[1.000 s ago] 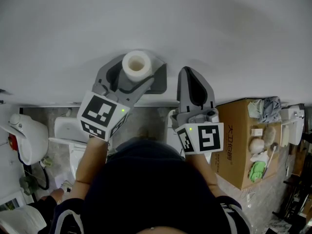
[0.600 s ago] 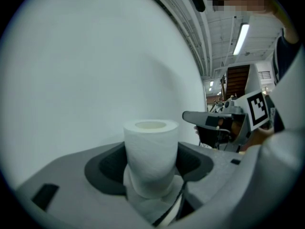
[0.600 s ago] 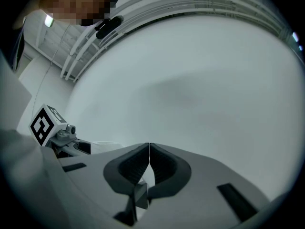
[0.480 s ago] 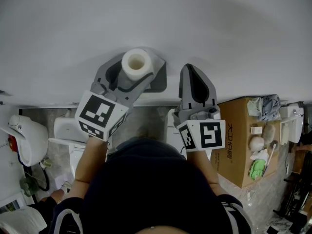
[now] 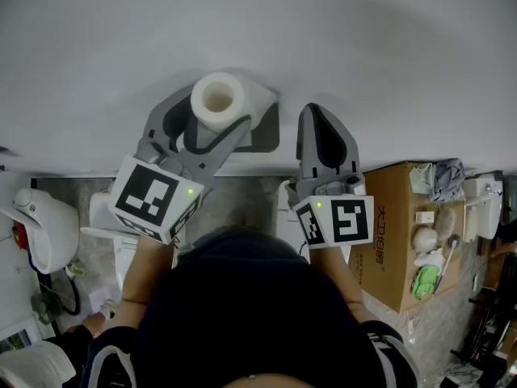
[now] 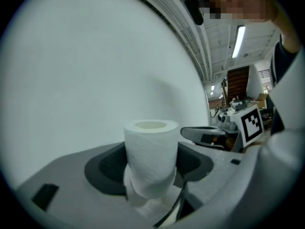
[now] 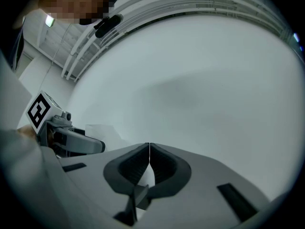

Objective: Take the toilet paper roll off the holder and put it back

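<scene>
Against white wall [image 5: 363,55], left gripper [image 5: 229,113] holds toilet paper roll [image 5: 216,99] upright.

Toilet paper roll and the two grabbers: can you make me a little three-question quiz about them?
1. True or false: the right gripper has its jaws together with nothing between them.
2. What does the left gripper hold? A) a sponge B) the toilet paper roll C) a cup
3. Fill the gap: in the head view, the cardboard box lies to the picture's ____ of the right gripper.

Key: 1 true. 2 B; its jaws have just been closing, with the roll between them. 3 right.
</scene>
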